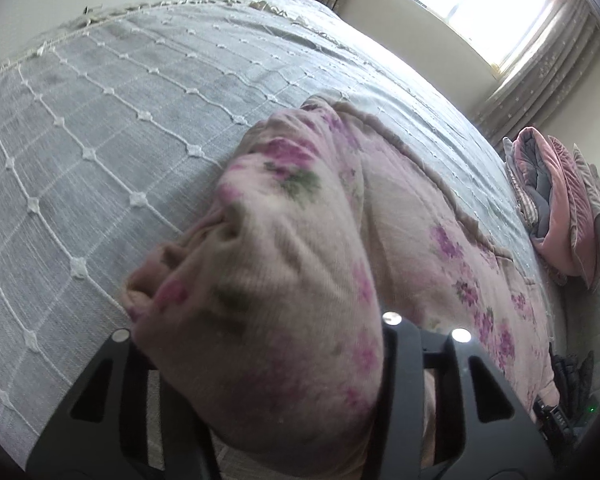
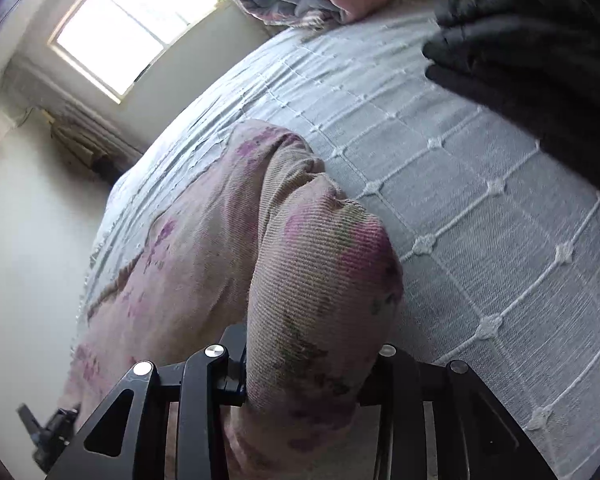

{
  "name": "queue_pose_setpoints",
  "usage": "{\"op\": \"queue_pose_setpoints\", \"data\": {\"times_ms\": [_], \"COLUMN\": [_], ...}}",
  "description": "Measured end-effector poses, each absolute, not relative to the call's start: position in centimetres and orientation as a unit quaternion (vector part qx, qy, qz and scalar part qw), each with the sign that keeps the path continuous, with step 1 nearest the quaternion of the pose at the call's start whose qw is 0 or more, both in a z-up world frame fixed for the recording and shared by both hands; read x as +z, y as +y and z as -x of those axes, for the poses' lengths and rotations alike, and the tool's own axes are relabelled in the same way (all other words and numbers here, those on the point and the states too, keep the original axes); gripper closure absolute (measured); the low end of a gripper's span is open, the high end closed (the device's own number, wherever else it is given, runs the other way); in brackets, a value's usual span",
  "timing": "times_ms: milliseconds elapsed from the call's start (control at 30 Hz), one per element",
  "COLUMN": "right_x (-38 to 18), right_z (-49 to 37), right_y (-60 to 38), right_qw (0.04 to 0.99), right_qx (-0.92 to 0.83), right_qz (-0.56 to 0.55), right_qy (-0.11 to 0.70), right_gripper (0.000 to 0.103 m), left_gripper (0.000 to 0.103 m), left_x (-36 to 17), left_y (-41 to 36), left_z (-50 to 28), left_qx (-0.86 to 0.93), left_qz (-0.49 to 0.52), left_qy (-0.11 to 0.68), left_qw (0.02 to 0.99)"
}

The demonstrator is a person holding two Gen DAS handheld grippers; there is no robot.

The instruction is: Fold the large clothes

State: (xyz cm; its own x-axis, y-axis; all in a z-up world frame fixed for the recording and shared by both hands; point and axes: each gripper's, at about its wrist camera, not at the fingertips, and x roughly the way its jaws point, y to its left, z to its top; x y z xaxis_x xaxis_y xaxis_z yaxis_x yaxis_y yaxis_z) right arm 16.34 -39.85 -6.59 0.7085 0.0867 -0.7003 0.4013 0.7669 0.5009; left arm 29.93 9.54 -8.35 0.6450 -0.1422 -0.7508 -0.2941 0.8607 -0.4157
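Both grippers, left gripper (image 1: 260, 380) and right gripper (image 2: 304, 376), are clamped on bunched edges of the floral garment (image 1: 420, 216), draped across the bed (image 1: 100, 120). Soft, floppy knit, probably light; best held at corners.

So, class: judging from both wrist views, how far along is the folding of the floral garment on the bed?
Done: little that shows; the floral garment lies long and rumpled on the grey bedspread, with no finished fold visible. In hand: the left gripper and the right gripper each clamp a bunched part of it. Left: folding it over, flattening and neatening. A pink folded pile sits aside.
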Motion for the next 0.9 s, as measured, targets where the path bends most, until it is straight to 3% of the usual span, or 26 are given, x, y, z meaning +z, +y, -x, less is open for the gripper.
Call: {"op": "queue_pose_setpoints", "data": {"times_ms": [433,600,733,900], "right_x": [-3.2,0.0,3.9,11.9], "right_z": [-15.7,-15.4,-17.6,-20.9], "right_y": [-38.6,-38.0,-33.4,-24.9], "right_qw": [0.890,0.900,0.919,0.946], "right_qx": [-0.076,-0.040,-0.041,0.005], "right_qz": [-0.286,-0.291,-0.234,-0.173], "right_qy": [0.345,0.321,0.314,0.273], "right_gripper": [0.076,0.079,0.080,0.081], "left_gripper": [0.068,0.070,0.070,0.070], "left_x": [-4.6,0.0,4.7,11.3], "left_y": [11.1,13.5,15.9,25.8], "left_z": [-30.0,-33.2,-35.6,-36.5], "left_qx": [0.007,-0.022,-0.020,0.000], "left_qz": [0.255,0.242,0.193,0.168], "left_qy": [0.396,0.395,0.379,0.333], "left_qw": [0.882,0.886,0.905,0.928]}}
